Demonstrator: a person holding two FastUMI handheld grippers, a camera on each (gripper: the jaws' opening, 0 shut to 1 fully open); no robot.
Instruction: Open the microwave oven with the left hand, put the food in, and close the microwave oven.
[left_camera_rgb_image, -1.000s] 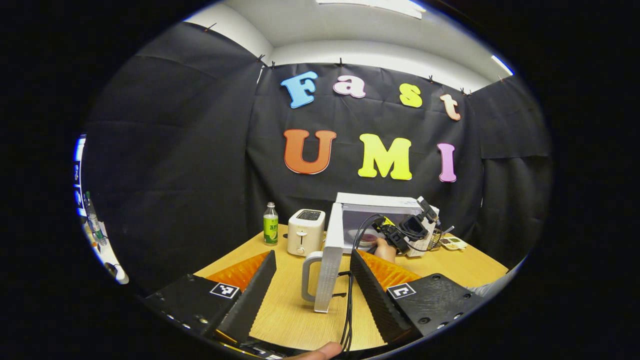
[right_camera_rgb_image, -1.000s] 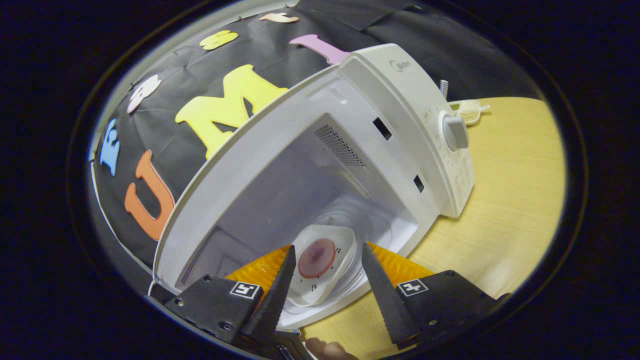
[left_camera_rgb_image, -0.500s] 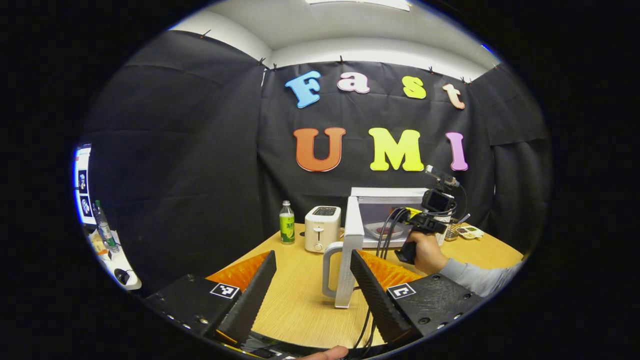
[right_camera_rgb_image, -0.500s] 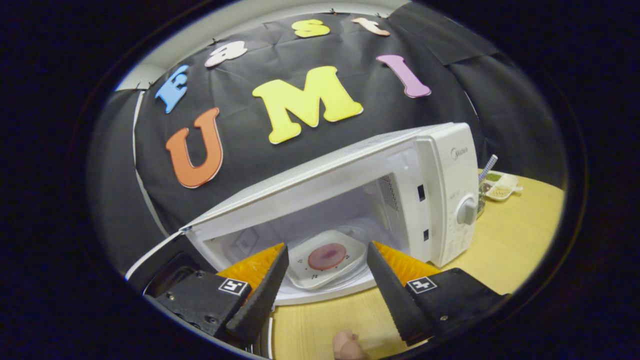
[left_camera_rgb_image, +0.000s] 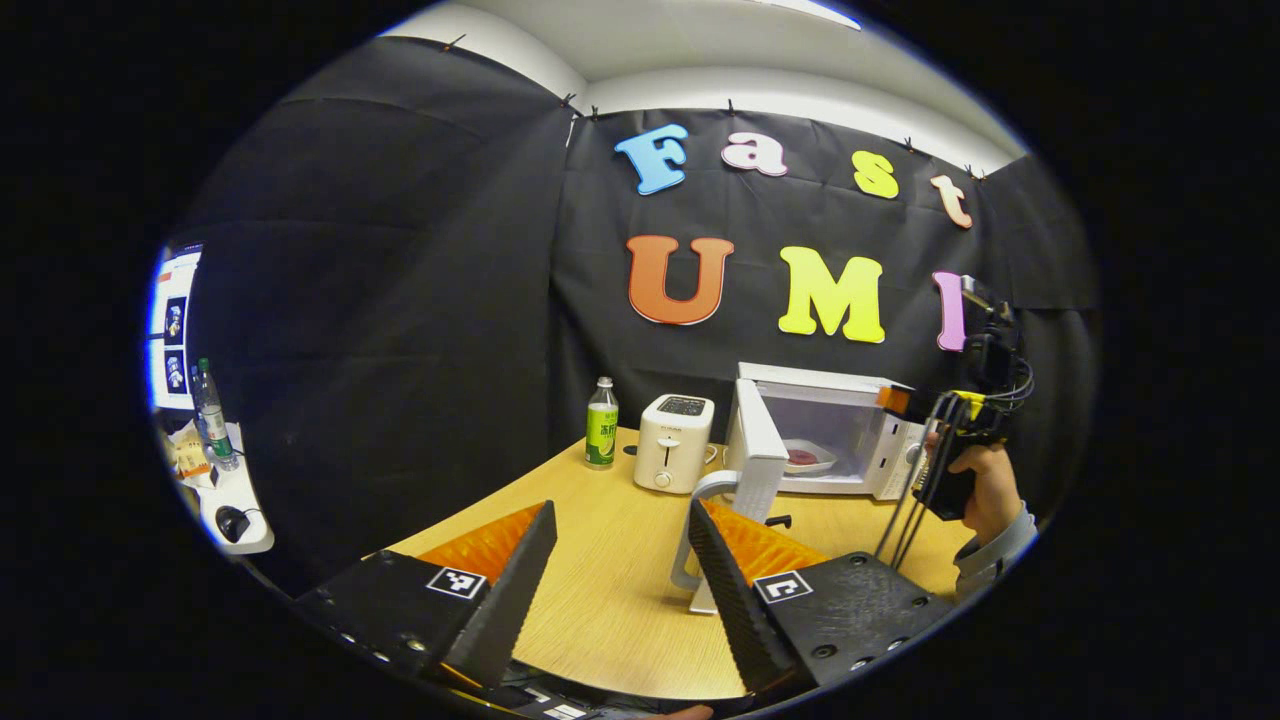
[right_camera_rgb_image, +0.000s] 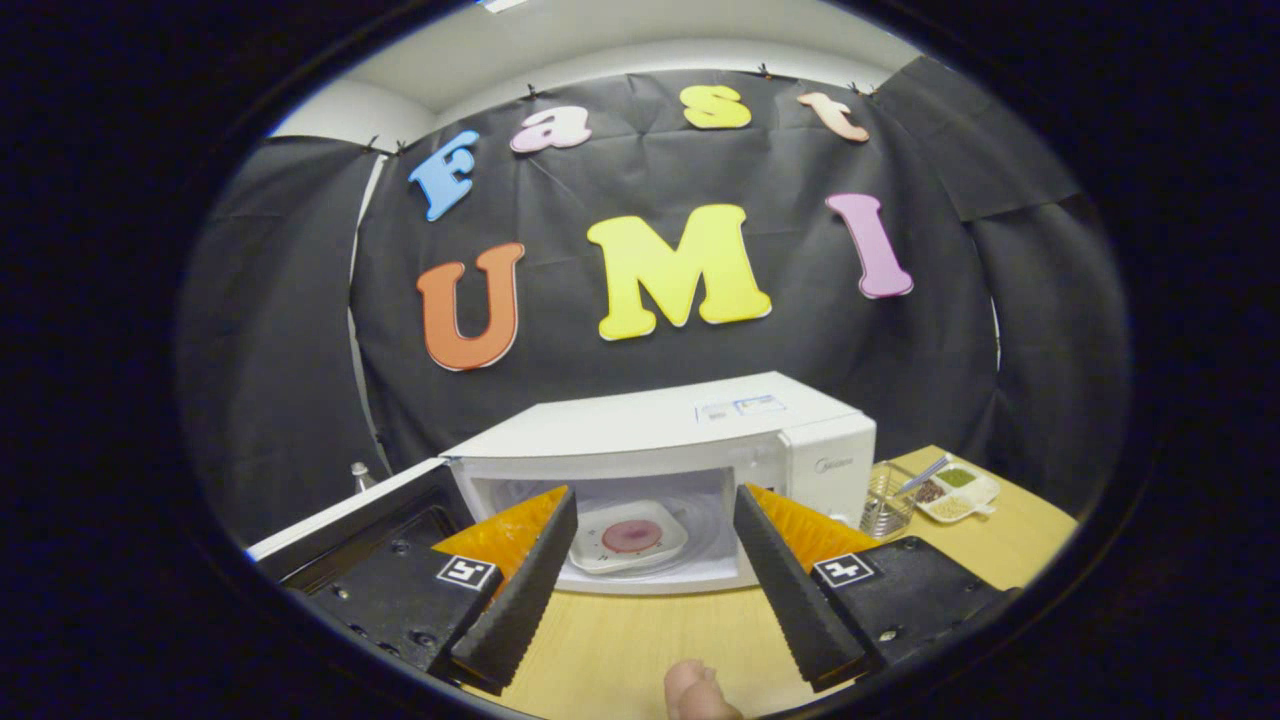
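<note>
Your left gripper (left_camera_rgb_image: 620, 575) hangs open and empty over the table (left_camera_rgb_image: 600, 600), near the door (left_camera_rgb_image: 757, 455), which stands swung out with its handle (left_camera_rgb_image: 690, 530) just beyond your right finger. Your right gripper (right_camera_rgb_image: 648, 570) is also spread wide and holds nothing, in front of the microwave (right_camera_rgb_image: 680, 440). The food (right_camera_rgb_image: 630, 537) sits on its plate (right_camera_rgb_image: 590, 560) inside the cavity, so by my reading only the closing remains.

The risks: your open fingers could snag the handle and jerk the door. A push near the hinge could shove the whole microwave back toward the toaster (left_camera_rgb_image: 672, 443) and bottle (left_camera_rgb_image: 601, 424). The cables (left_camera_rgb_image: 905, 515) trailing from your right hand (left_camera_rgb_image: 985, 490) hang close to the opening; if they drift in, the door could pinch them. A hard slam might jolt the plate.
</note>
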